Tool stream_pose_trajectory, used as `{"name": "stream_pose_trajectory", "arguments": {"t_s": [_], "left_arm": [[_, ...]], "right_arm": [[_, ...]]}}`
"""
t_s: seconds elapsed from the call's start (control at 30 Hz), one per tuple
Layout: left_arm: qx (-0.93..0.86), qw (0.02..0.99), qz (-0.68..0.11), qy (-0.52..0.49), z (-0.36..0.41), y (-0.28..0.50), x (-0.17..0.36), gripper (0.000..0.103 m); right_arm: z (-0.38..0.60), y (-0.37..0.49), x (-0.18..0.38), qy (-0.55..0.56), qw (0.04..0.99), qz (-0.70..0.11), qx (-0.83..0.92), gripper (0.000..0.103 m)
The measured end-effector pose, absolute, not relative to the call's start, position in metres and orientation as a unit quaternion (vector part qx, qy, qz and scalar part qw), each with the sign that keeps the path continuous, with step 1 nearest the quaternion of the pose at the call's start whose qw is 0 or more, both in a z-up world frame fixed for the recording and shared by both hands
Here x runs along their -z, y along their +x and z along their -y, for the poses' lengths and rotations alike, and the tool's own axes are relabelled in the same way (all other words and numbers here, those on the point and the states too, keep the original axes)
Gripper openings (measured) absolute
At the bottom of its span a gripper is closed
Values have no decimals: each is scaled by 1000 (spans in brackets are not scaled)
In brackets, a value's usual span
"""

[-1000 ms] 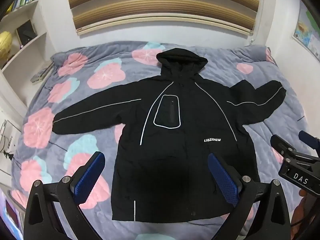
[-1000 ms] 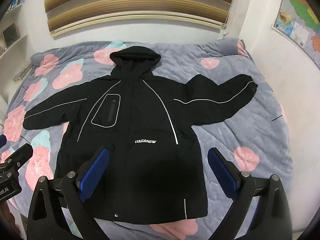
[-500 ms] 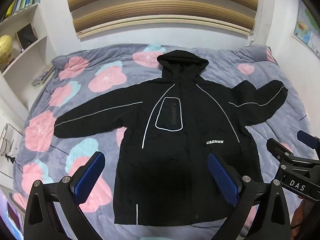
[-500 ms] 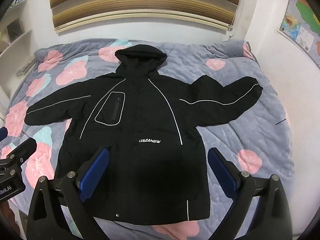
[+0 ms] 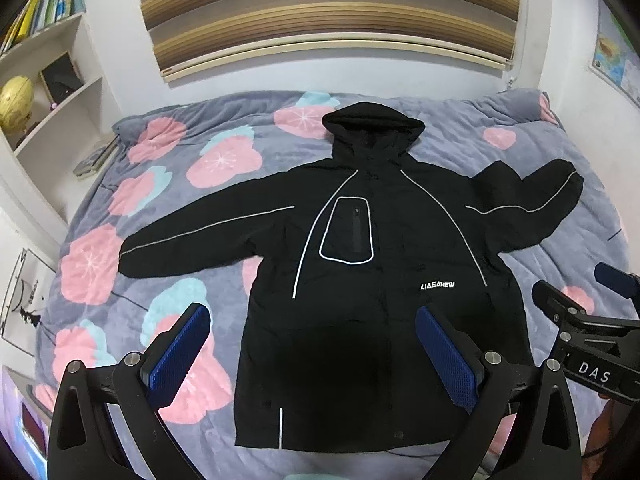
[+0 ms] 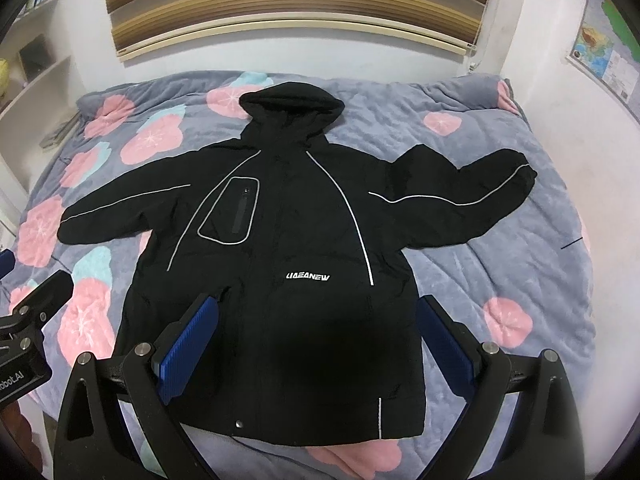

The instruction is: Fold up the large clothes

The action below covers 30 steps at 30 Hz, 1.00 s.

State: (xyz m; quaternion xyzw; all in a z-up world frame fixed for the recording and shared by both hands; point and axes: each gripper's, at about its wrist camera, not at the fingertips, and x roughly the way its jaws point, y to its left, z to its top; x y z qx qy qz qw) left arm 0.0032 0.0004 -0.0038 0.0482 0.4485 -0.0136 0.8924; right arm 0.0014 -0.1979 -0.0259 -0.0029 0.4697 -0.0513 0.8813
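Note:
A black hooded jacket [image 5: 372, 264] [image 6: 288, 248] with thin white piping lies flat, front up, on the bed, hood at the far end and both sleeves spread out. The right sleeve [image 6: 460, 204] bends upward at its cuff. My left gripper [image 5: 312, 344] hovers open above the jacket's lower hem, nothing between its blue pads. My right gripper [image 6: 316, 332] is open too, held over the jacket's lower front. Each gripper shows at the edge of the other's view: the right gripper [image 5: 592, 320] and the left gripper [image 6: 28, 316].
The bed carries a grey quilt [image 5: 160, 216] [image 6: 500, 272] with pink and blue flowers. A striped blind [image 5: 320, 12] hangs behind the bed. Shelves with books and a yellow globe [image 5: 16, 96] stand at the left. A map [image 6: 608, 40] hangs on the right wall.
Both views have shifted slightly: the jacket sits a little lower and farther in the frames, so both grippers have pulled back or risen a bit. The jacket itself has not moved.

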Motion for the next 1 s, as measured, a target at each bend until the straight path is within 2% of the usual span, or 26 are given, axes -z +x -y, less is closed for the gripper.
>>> {"name": "stream_pose_trajectory", "arguments": {"t_s": [0.3, 0.5, 0.73, 1.0], "left_arm": [[-8, 897, -441, 17, 6, -12, -4, 102], [-8, 893, -450, 27, -4, -21, -1, 102], [17, 899, -436, 41, -12, 1, -5, 102], [48, 891, -449, 54, 17, 20, 3, 102]], "right_arm": [[203, 2, 11, -32, 887, -459, 35, 99], [198, -1, 12, -14, 887, -459, 47, 99], [204, -15, 1, -3, 894, -439, 91, 99], [230, -7, -6, 2, 891, -436, 126, 99]]}}
